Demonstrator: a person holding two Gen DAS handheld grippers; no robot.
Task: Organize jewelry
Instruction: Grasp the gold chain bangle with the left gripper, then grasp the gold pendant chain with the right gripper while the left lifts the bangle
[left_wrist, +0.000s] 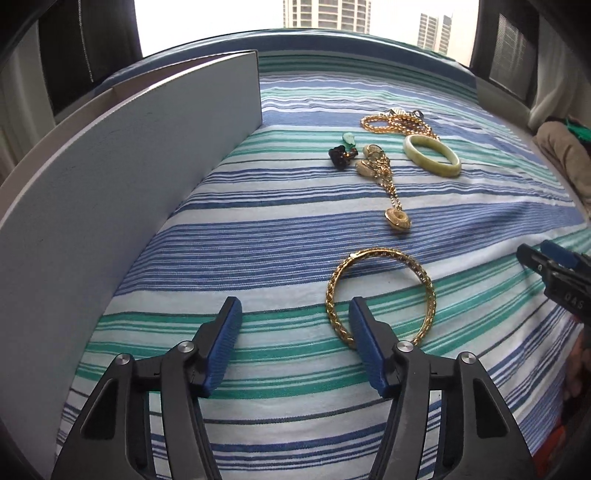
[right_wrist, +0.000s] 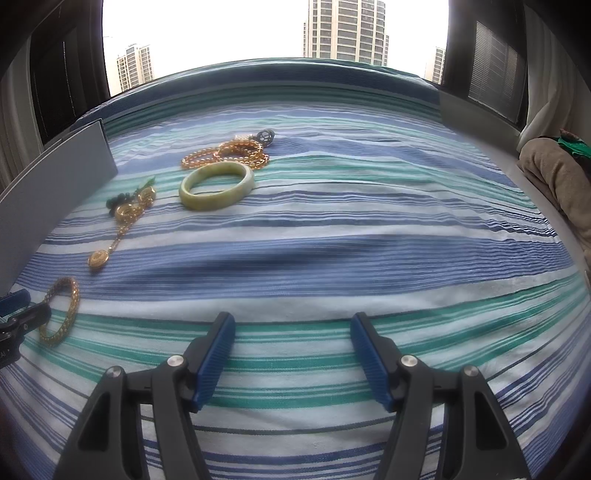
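Our left gripper (left_wrist: 295, 314) is wide open, its right finger (left_wrist: 364, 332) inside the gold bangle (left_wrist: 380, 295) on the striped cloth (left_wrist: 258, 229); we close gently on the near rim, then lift toward the box (left_wrist: 129, 166). Our right gripper (right_wrist: 291, 328) waits, open and empty

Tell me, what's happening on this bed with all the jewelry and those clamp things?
A person is sorting jewelry laid out on a striped bedspread, holding a gripper in each hand. The left gripper has its jaws open right at the gold bangle, one finger over its near rim, not yet gripping. The right gripper is open and empty. A jade bangle, bead strand and grey box wait nearby.
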